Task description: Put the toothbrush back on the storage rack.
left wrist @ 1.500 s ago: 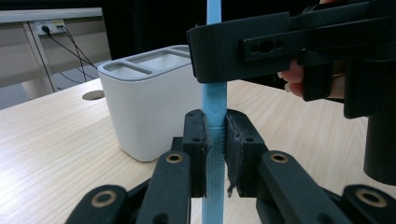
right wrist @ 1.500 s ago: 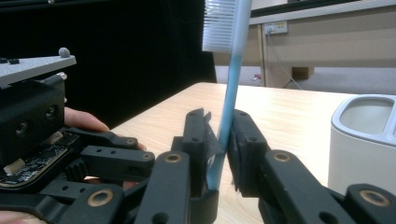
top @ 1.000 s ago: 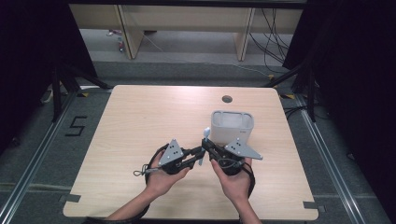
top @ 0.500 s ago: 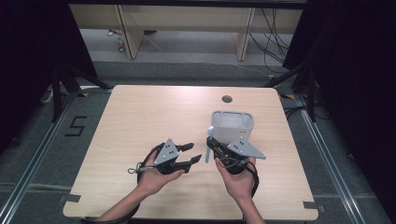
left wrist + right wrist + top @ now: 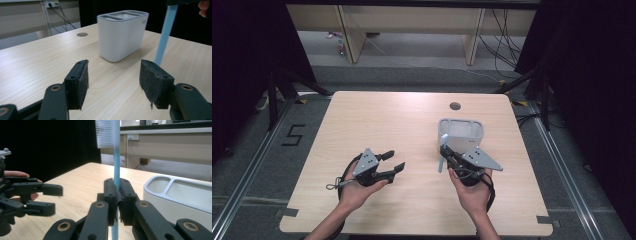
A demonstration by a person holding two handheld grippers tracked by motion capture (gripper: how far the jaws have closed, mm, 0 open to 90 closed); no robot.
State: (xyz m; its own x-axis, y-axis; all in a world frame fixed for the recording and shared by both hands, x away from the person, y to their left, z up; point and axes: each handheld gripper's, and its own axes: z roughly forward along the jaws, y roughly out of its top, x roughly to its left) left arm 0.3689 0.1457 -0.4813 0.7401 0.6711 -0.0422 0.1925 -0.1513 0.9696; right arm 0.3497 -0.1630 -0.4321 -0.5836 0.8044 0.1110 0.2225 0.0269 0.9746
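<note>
A light-blue toothbrush [image 5: 115,157] with white bristles stands upright in my right gripper [image 5: 117,195], whose jaws are shut on its handle. In the high view the right gripper [image 5: 448,153] holds the toothbrush [image 5: 440,165] just in front of a white compartmented holder [image 5: 460,132]. My left gripper [image 5: 396,159] sits to the left, apart from the brush. Its jaws have just been opening, and nothing is between them. The left gripper view looks past the left gripper [image 5: 117,82] at the holder [image 5: 122,35] and the hanging toothbrush handle [image 5: 163,37].
The wooden table [image 5: 377,120] has a round cable hole [image 5: 455,106] behind the holder. A dark floor with rails surrounds the table, and wooden furniture legs stand behind it. The left gripper [image 5: 50,197] appears at the left of the right gripper view.
My left gripper has pulled away to the left from the right gripper and its jaws have spread apart. The right gripper has stayed in place with the toothbrush.
</note>
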